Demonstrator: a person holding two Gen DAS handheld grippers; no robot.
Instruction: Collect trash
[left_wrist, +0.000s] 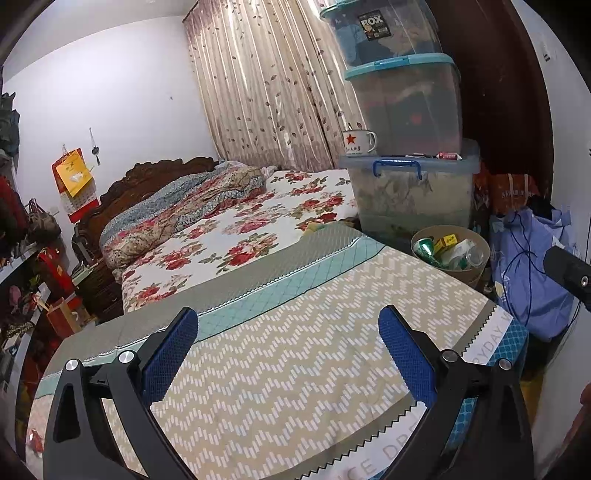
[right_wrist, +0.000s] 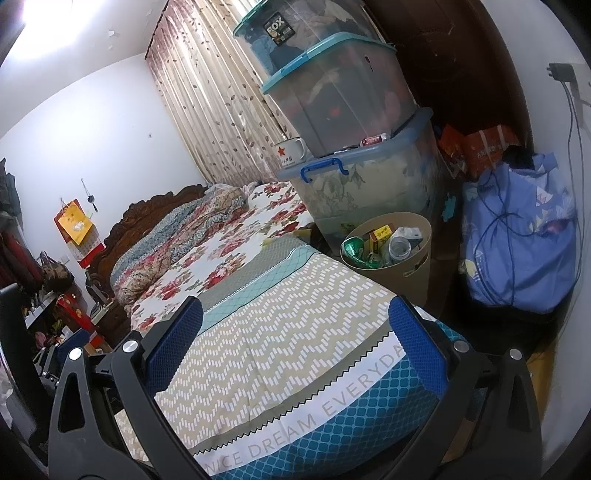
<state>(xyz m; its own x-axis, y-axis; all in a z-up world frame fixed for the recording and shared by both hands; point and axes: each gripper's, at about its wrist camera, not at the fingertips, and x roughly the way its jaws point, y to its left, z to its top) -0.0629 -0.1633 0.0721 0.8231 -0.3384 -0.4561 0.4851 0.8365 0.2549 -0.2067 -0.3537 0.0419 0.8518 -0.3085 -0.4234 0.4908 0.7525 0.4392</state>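
A tan round trash bin (left_wrist: 463, 271) stands on the floor beside the bed's far right corner; it also shows in the right wrist view (right_wrist: 417, 267). It holds a green crushed can (right_wrist: 352, 247), a yellow box (right_wrist: 380, 233) and a clear bottle (right_wrist: 399, 247). My left gripper (left_wrist: 288, 332) is open and empty above the folded zigzag quilt (left_wrist: 295, 347). My right gripper (right_wrist: 295, 328) is open and empty above the same quilt (right_wrist: 280, 347). The bin lies ahead and to the right of both.
Stacked clear storage boxes (left_wrist: 410, 192) with a star mug (left_wrist: 358, 142) stand behind the bin. A blue cloth bag (right_wrist: 517, 243) sits at the right by the wall. The floral bed (left_wrist: 229, 229) stretches left; shelves with bags (left_wrist: 22, 236) line the left side.
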